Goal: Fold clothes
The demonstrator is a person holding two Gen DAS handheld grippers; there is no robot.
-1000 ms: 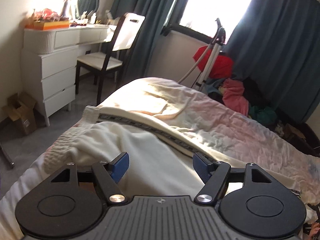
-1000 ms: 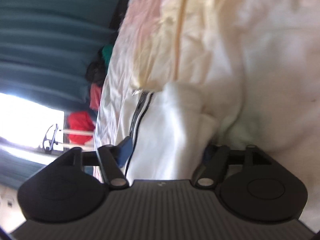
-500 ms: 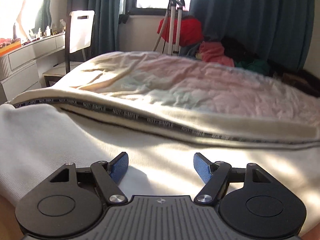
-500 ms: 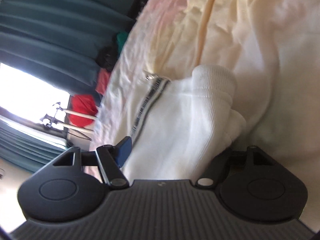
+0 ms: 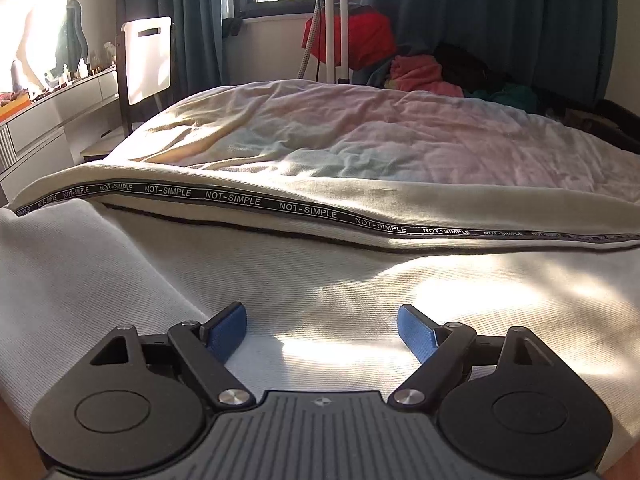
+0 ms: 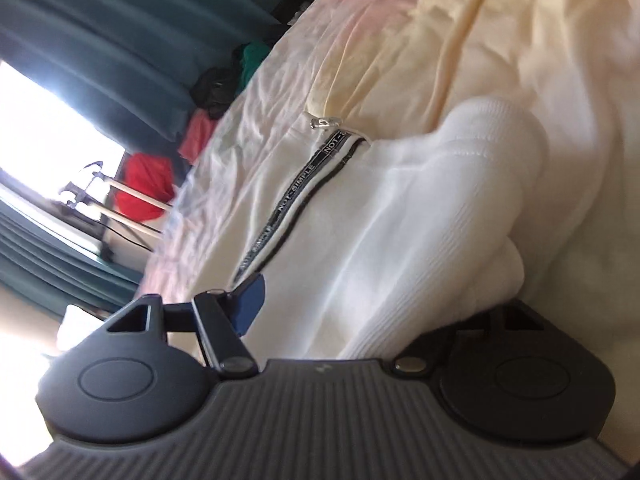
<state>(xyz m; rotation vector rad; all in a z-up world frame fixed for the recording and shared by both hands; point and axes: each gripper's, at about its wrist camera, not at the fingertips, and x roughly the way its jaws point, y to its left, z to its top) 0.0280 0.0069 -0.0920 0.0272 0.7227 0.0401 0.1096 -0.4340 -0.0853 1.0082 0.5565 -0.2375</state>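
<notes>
My left gripper (image 5: 320, 330) has its jaws spread wide, and they have just been opening further; nothing is between the blue pads (image 5: 226, 330), which stand just above the flat white cloth of the jacket (image 5: 360, 280), whether touching it I cannot tell. The jacket lies spread across the near part of the bed (image 5: 360, 136), its black tape strip (image 5: 308, 212) with white lettering running from side to side ahead of the jaws. My right gripper (image 6: 360, 300), rolled onto its side, has jaws that have just been closing a little, with the ribbed white hem of the jacket (image 6: 440, 240) bunched thickly between them; one blue pad (image 6: 250, 294) shows at the fabric's edge, the other is buried under the cloth, so I cannot tell whether they press on it. The zipper pull (image 6: 324, 122) sits at the strip's far end. Beyond the bed I see a chair (image 5: 146, 60), a white dresser (image 5: 48, 120), dark curtains (image 5: 500, 20) and a pile of clothes (image 5: 420, 76).
</notes>
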